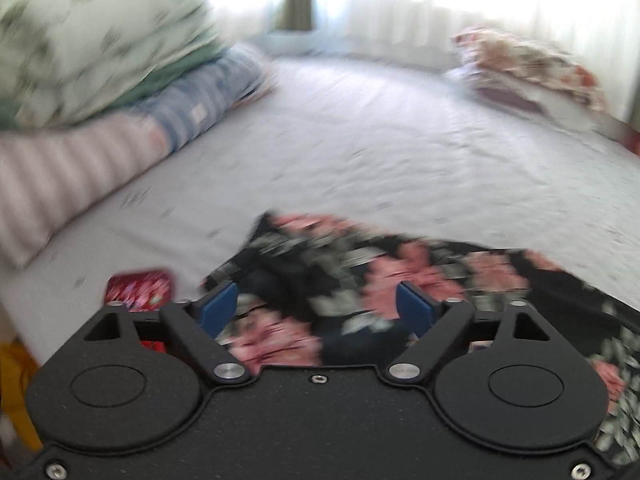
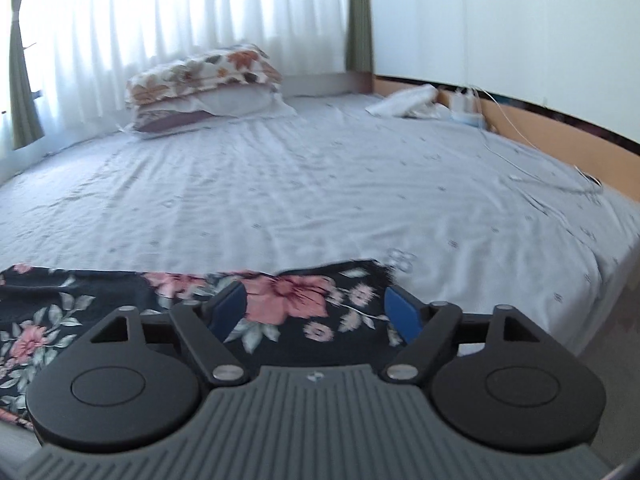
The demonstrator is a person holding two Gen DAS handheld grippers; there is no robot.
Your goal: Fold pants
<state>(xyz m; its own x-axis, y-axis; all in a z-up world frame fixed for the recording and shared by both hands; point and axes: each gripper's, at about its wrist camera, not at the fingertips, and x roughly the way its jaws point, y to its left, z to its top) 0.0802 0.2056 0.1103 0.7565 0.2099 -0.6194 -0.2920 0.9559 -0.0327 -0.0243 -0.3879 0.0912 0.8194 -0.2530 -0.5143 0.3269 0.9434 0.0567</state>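
Nearest, the left gripper [image 1: 316, 306] and right gripper [image 2: 316, 312] both hover with blue pads spread wide, gripping nothing, over the dark floral fabric pants [image 2: 288, 300] lying at the near edge of the pale grey bedsheet [image 2: 320, 192]. The cloth looks light, limp and likely to bunch; pinching an edge or hem seems best. Beyond lies a floral pillow [image 2: 204, 76].

Left tool [image 1: 316, 307] gapes wide over floral pants [image 1: 400, 268].

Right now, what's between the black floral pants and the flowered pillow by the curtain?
Right wrist view: only bare pale sheet between the black floral pants and flowered pillow.
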